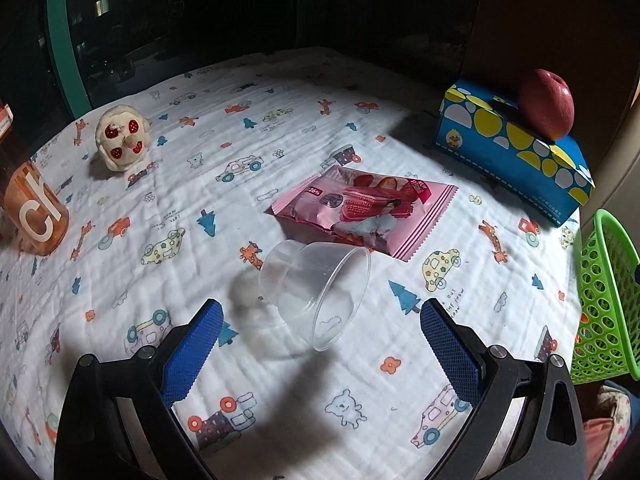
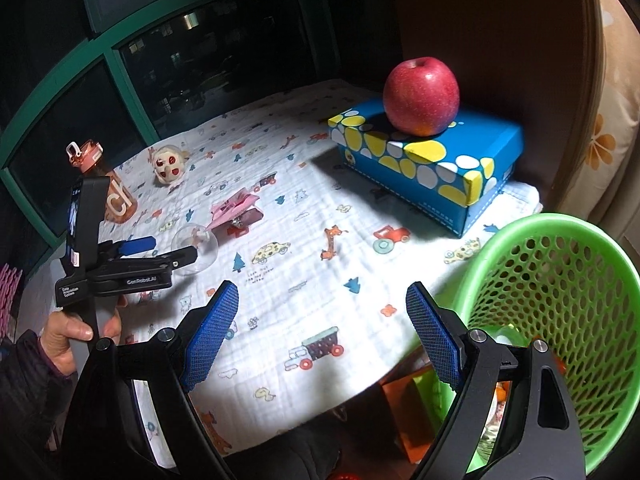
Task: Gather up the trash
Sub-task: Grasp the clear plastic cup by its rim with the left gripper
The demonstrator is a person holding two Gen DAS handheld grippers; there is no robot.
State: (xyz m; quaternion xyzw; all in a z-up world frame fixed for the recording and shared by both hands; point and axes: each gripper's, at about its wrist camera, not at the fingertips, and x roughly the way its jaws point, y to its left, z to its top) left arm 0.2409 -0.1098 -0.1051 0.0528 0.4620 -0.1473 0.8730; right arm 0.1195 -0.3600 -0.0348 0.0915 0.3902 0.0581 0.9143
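A clear plastic cup [image 1: 316, 292] lies on its side on the patterned cloth, mouth toward me, just beyond my open left gripper [image 1: 320, 316]; the fingers stand on either side of it, apart from it. A pink snack wrapper [image 1: 360, 208] lies flat right behind the cup. In the right wrist view the cup [image 2: 195, 250] and wrapper [image 2: 236, 210] sit at the left, with the left gripper [image 2: 160, 252] beside the cup. My right gripper [image 2: 322, 304] is open and empty over the table's front edge, next to the green mesh basket [image 2: 560, 320].
A blue dotted box [image 2: 432, 164] with a red apple [image 2: 421, 96] on top stands at the right. An orange bottle [image 1: 34, 208] and a small plush toy [image 1: 120, 136] stand at the left. The basket [image 1: 604, 300] hangs off the table's right edge. A dark window lies behind.
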